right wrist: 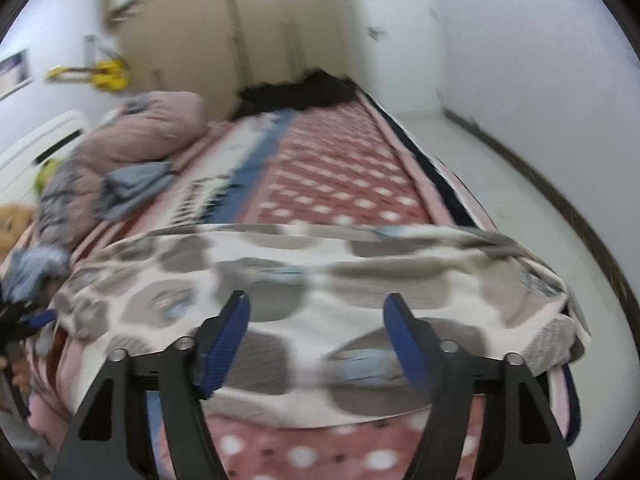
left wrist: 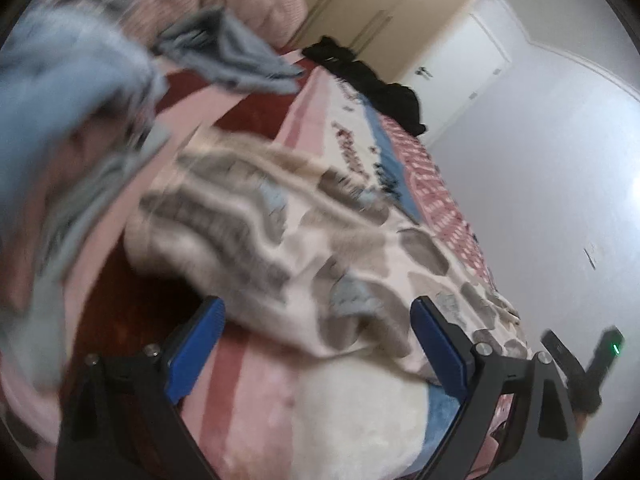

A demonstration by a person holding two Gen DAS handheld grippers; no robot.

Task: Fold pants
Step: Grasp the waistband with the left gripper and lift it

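1. Pants (right wrist: 304,280), pale w/ grey-blue blotches, lie across the near end of the bed (right wrist: 340,176), on the pink-and-red bedspread; they look already doubled over, though the blur makes that a guess
2. Right claw (right wrist: 316,340): blue fingers wide apart, nothing between them, hanging just over the near edge of the pants
3. Left claw (left wrist: 316,344): also spread, empty, w/ a corner of the pants lying btwn and just beyond its tips; contact w/ cloth can't be judged
4. Key relation: seen from the right claw, the pants' long axis runs side to side, square across its line of sight, so the cloth sits dead ahead and slightly below. From the left claw it runs diagonally away toward upper left. Right looks nearer the middle of the bundle, left nearer one end
5. Right wrist view only: full width of the pants, the hem or waistband end at far right by the bed's edge, polka-dot section of spread, pink pillow (right wrist: 160,128), the left claw's blue tip at far left
6. Left wrist view only: blue-grey clothes (left wrist: 72,92) piled at left, black garment (left wrist: 376,84) at the far end, white door (left wrist: 460,72), the right claw's dark body w/ a green light at lower right
7. Both views smeared by motion, so fine folds are unreadable
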